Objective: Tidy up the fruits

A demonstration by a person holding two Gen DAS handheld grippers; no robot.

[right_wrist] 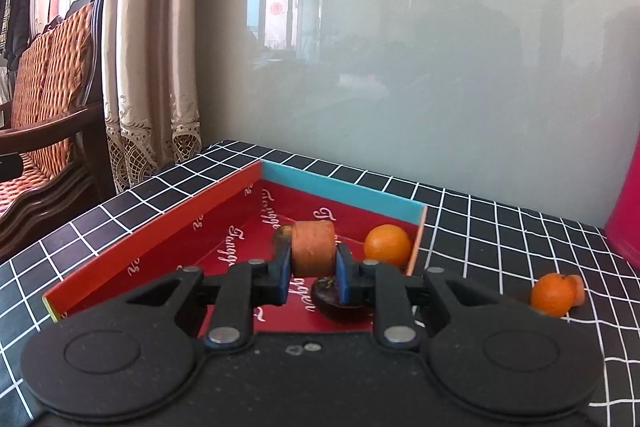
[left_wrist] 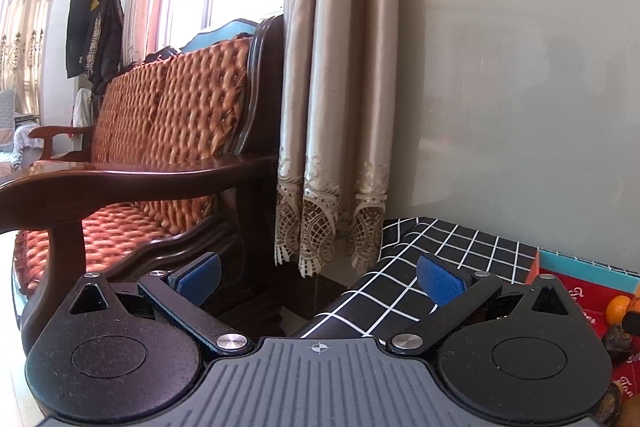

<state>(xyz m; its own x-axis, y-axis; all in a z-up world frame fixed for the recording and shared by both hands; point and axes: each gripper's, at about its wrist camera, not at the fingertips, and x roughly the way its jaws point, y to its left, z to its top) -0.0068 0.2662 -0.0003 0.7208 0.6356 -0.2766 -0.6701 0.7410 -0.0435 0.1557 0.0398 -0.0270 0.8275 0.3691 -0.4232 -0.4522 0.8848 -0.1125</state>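
Note:
My right gripper (right_wrist: 313,271) is shut on an orange carrot chunk (right_wrist: 313,247) and holds it above the red tray (right_wrist: 160,227). In the tray lie an orange tangerine (right_wrist: 387,243), a dark fruit (right_wrist: 334,301) just below my fingers, and another dark piece (right_wrist: 282,234) behind the chunk. A second tangerine (right_wrist: 553,294) with a carrot piece (right_wrist: 578,289) beside it lies on the checked cloth right of the tray. My left gripper (left_wrist: 318,281) is open and empty at the table's left edge; the tray (left_wrist: 576,291) and a tangerine (left_wrist: 618,308) show at its far right.
The table with the black-and-white checked cloth (right_wrist: 500,227) stands against a grey wall. A wooden sofa with orange cushions (left_wrist: 160,131) and beige curtains (left_wrist: 332,107) stand left of the table. A pink object (right_wrist: 628,203) is at the right edge.

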